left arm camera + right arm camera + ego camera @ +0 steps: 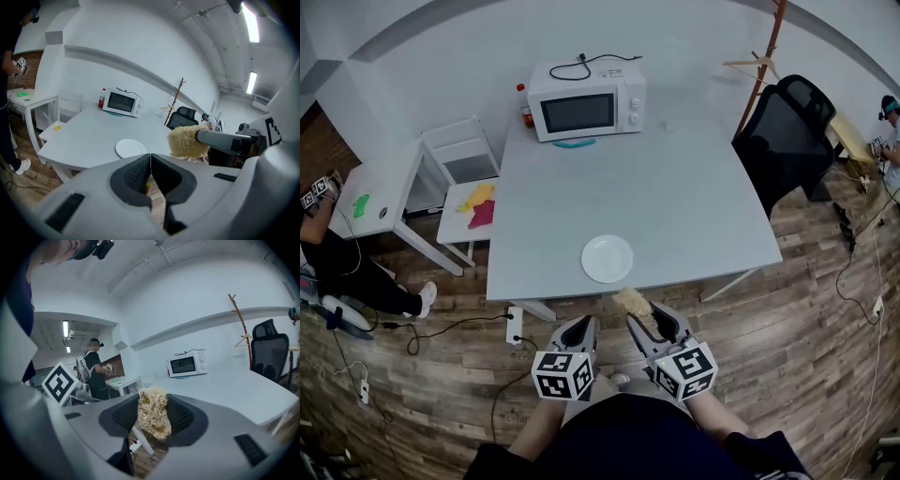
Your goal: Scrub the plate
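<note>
The white plate lies flat and bare on the grey counter, close to its near edge and a little left of that edge's middle. Both grippers hang short of that edge, over the wooden floor, and neither touches the plate. The right gripper is clenched on a pale, fibrous scrubber. The right gripper view shows the scrubber pinched between the two pads with its frayed top above them, and its tip points toward the counter's near edge, just right of the plate. The left gripper is beside it, its jaws pressed together with nothing between them. At the counter's far edge stands a white microwave with a red bottle just to its left. A black chair stands off the counter's far right corner.
</note>
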`<state>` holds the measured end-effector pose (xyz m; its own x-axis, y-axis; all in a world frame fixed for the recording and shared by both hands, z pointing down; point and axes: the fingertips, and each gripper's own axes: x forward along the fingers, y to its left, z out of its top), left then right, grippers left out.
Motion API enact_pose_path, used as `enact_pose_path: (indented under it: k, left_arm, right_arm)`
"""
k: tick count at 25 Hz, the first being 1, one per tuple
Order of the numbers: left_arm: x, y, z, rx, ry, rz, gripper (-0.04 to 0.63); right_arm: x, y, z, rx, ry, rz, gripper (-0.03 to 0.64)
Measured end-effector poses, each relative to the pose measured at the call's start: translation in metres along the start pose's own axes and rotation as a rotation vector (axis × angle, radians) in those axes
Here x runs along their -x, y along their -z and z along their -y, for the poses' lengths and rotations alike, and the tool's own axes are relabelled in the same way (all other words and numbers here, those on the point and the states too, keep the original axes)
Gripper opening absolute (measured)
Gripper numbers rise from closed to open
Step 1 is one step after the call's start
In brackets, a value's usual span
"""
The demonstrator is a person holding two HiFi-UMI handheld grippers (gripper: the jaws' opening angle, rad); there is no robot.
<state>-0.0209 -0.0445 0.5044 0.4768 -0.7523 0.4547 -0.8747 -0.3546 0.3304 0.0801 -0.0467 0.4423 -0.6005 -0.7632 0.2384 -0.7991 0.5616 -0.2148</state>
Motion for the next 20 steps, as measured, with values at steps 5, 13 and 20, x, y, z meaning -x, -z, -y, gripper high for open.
enact_pose_path:
  k: [5,13,20]
  left_arm:
    - [-0.011,-0.004,-0.003,-0.012,-0.021,-0.029,0.020]
    - [-0.047,-0.010,-0.024,-0.029,-0.015,-0.080,0.020]
    - [-0.095,-0.027,-0.053,-0.043,-0.005,-0.131,0.020]
  right_arm:
    - [-0.009,-0.001,0.020,-0.016,-0.002,-0.008,0.179]
    - [-0.037,0.008,0.046,-0.034,0.039,-0.034,0.179]
    - [-0.076,0.009,0.072,-0.026,0.069,-0.079,0.179]
